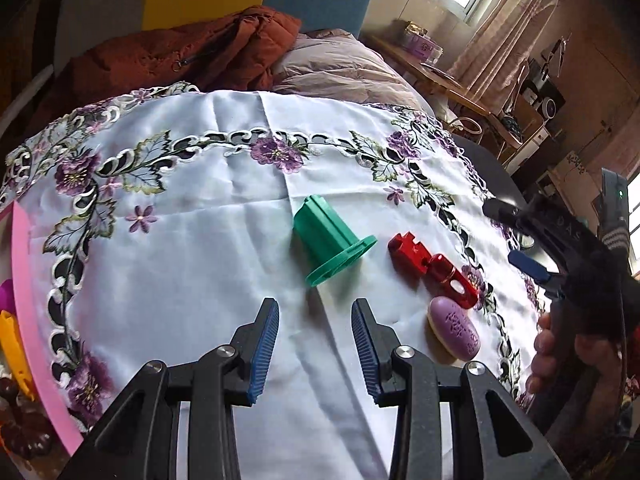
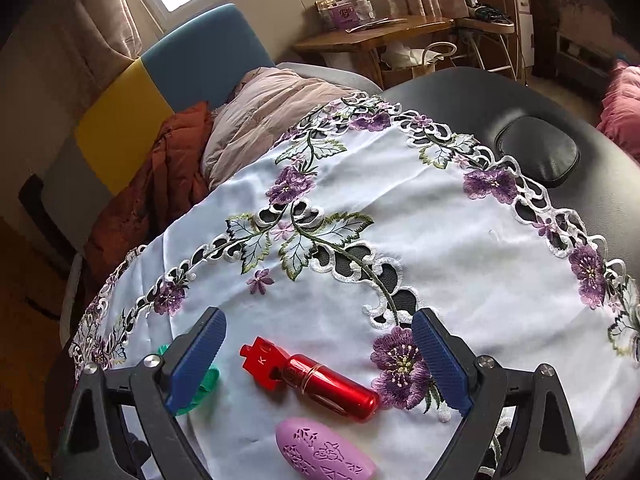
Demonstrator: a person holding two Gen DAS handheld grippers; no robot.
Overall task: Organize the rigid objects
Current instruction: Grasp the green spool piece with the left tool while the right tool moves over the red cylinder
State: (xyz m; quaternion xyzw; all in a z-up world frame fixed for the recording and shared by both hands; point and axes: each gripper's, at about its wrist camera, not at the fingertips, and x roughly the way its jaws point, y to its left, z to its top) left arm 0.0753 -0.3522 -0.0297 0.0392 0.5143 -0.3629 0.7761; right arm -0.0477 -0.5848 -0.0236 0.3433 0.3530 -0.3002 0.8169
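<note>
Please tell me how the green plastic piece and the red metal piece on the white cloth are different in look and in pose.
The green piece is matte plastic, a ribbed tube ending in a wide flange; the red piece is glossy metal, a notched block joined to a smooth cylinder. The green piece lies tipped on its side with its flange towards the camera; the red piece lies flat and long, beside the purple oval. Both rest on the embroidered cloth, and no gripper holds either.

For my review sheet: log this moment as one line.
left claw: open, empty | right claw: open over red piece | green spool, purple oval: on cloth

one green piece (image 1: pixel 329 240), one red piece (image 1: pixel 430 270), one purple case (image 1: pixel 454 328)
</note>
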